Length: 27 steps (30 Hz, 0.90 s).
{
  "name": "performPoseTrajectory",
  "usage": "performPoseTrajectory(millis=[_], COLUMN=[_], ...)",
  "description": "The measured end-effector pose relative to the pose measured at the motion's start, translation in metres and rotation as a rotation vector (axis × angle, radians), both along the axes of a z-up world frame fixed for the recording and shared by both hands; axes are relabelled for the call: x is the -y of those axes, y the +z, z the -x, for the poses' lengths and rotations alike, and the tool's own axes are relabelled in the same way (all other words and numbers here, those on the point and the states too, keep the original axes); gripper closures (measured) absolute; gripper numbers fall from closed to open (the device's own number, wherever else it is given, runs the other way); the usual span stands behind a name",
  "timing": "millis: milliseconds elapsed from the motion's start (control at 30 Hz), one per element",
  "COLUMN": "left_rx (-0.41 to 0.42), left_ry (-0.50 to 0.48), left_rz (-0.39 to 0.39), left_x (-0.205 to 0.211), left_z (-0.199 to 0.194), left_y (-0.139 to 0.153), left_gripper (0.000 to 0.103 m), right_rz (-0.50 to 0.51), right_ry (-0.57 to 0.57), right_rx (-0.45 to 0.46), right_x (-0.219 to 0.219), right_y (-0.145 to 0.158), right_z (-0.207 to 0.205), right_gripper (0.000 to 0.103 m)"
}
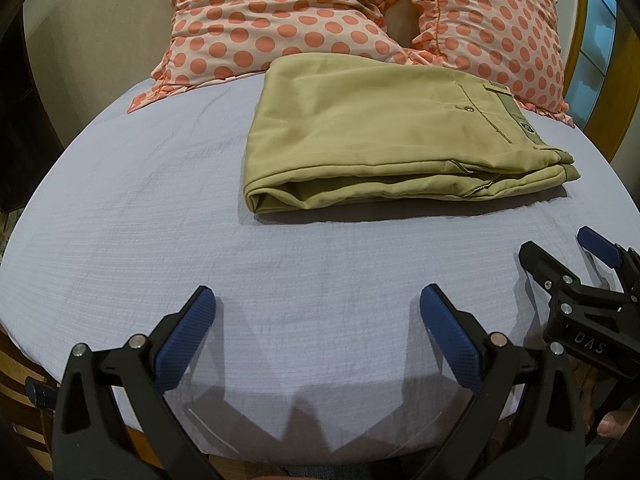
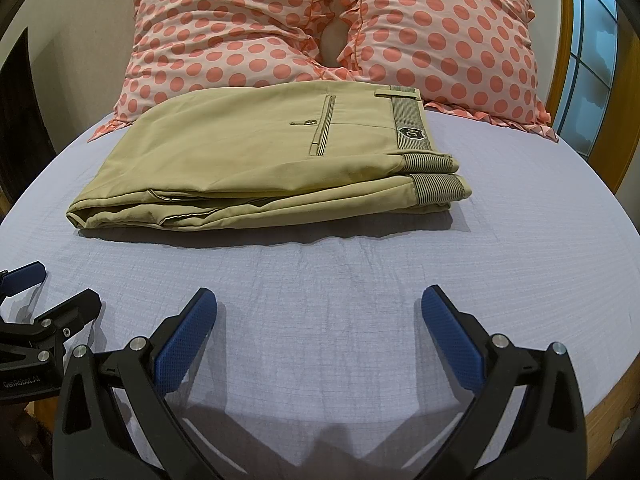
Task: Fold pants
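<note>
Khaki pants (image 2: 256, 148): folded into a compact rectangular stack, several layers, lying flat on the bed sheet (image 2: 360, 280) just in front of the polka-dot pillows (image 2: 248, 28). Waistband end sits right, with striped inner lining and a small dark badge showing. Back welt pocket with button faces up. Rounded fold edge on the left; hem edges visible along the near side, probably two leg layers. Far edge looks to touch the pillows.

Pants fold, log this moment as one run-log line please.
pants: folded, on bed sheet | left gripper: open, empty | right gripper: open, empty | pillows: behind pants
</note>
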<state>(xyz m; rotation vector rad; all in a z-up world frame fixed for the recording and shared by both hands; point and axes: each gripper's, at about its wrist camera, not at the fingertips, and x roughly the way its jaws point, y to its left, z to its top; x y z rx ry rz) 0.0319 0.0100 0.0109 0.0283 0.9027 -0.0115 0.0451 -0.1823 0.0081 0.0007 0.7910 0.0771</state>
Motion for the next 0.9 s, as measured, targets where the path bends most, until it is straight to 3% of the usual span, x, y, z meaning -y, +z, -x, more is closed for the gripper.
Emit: performPoseTrajectory(millis=[900], left_rx=[-0.006], left_ry=[-0.001], left_rz=[-0.002], left_x=[0.0012], left_z=[-0.0010], left_y=[0.0013], left_gripper=[0.002], right_rz=[-0.001], right_ry=[0.003], right_rx=[0.000], right_x=[0.0018], right_y=[-0.0003], right_z=[-0.0012], right_gripper=[0.001])
